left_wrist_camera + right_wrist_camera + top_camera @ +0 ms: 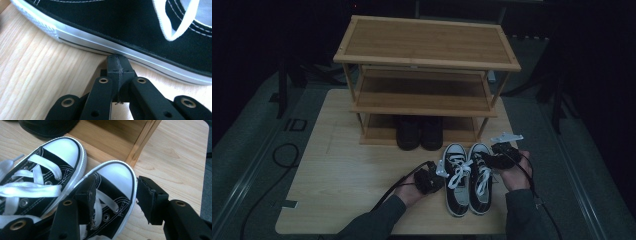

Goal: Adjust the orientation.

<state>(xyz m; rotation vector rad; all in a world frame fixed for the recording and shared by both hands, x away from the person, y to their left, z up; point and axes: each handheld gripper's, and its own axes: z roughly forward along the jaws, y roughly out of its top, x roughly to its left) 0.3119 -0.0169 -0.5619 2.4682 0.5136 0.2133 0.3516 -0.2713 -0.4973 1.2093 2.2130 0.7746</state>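
A pair of black-and-white lace-up sneakers stands on the wooden table (pixel 342 170), toes toward the rack. My left gripper (pixel 439 174) is beside the left sneaker (pixel 457 192). Its jaws are shut on nothing, and their tips (pixel 119 66) touch that sneaker's white sole (pixel 100 42). My right gripper (pixel 486 159) is at the right sneaker (pixel 481 190). It stands open around the toe end (pixel 116 172): one jaw is over the laces and the other is outside the sole's far side. The left sneaker's toe (pixel 62 147) lies beside it.
A three-shelf bamboo shoe rack (pixel 424 42) stands at the back of the table, its corner post (pixel 140 142) just beyond the sneaker toes. A pair of dark boots (pixel 419 132) sits on its bottom shelf. Bare tabletop lies to the left. Cables trail from both grippers.
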